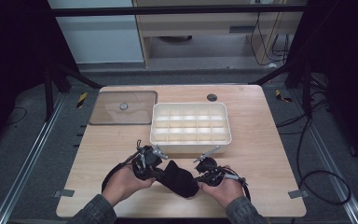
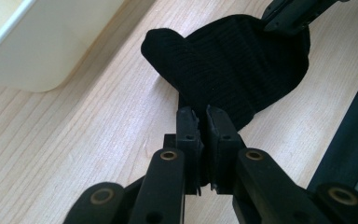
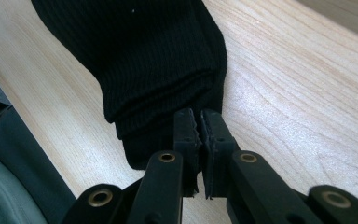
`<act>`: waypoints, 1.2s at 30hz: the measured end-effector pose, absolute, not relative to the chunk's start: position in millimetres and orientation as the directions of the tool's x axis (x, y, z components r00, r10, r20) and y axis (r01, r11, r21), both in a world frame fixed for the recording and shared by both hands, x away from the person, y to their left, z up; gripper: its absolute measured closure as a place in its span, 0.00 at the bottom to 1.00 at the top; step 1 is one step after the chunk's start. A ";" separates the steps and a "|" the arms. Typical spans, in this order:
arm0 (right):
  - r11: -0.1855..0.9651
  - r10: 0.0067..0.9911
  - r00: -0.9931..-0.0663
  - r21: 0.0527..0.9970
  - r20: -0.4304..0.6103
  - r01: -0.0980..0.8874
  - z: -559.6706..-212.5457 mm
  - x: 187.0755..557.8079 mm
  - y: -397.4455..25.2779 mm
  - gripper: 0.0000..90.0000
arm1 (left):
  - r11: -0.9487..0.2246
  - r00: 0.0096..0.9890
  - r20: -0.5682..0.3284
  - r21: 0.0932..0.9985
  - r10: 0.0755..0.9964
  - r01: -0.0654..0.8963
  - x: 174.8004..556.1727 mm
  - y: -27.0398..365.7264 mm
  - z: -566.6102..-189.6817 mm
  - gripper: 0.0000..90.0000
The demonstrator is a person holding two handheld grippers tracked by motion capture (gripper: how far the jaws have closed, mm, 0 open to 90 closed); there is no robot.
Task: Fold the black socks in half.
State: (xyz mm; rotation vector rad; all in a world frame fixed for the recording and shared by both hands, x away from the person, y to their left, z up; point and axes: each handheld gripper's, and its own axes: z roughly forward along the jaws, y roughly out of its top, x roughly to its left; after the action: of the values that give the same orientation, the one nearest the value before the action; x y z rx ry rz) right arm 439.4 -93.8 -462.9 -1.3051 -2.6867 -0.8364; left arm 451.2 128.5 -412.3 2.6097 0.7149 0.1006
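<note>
A black ribbed knit sock (image 1: pixel 179 179) lies folded on the pale wooden tabletop (image 1: pixel 270 154), near its front edge and just in front of the white divided tray (image 1: pixel 190 142). It runs slantwise between the two tools, each pinching one end. Its layers stack thickly at the right tool's (image 3: pixel 200 121) end; the left tool (image 2: pixel 203 119) grips a narrow edge.

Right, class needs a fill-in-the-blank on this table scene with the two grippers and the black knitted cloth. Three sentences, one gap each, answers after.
1. Both the left gripper and the right gripper are shut on the ____ knitted cloth.
2. The white tray behind the cloth is split into many small ____.
3. The clear lid lies to the ____ of the tray in the high view.

Missing words: black; compartments; left
</note>
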 end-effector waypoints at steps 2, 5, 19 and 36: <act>0.502 0.716 -0.647 0.451 0.263 0.738 -462.9 439.4 -93.0 0.96 | -0.774 0.867 -0.045 0.429 0.496 0.466 450.2 125.4 -410.8 0.93; 0.503 0.712 -0.650 0.453 0.265 0.736 -462.8 439.1 -92.3 0.96 | -0.779 0.872 -0.043 0.429 0.488 0.457 449.3 121.8 -409.5 0.93; 0.495 0.717 -0.642 0.451 0.271 0.743 -465.2 440.5 -93.6 0.97 | -0.791 0.887 -0.037 0.436 0.460 0.429 442.9 104.4 -409.9 0.93; 0.474 0.718 -0.634 0.465 0.286 0.748 -463.2 442.0 -94.0 0.97 | -0.799 0.889 0.010 0.442 0.458 0.407 449.6 100.6 -400.2 0.93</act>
State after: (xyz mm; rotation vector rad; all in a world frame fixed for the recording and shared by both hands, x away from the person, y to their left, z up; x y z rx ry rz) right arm 442.0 -94.0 -463.2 -1.3199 -2.6529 -0.8768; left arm 449.6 100.6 -400.2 2.6191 0.6323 0.1613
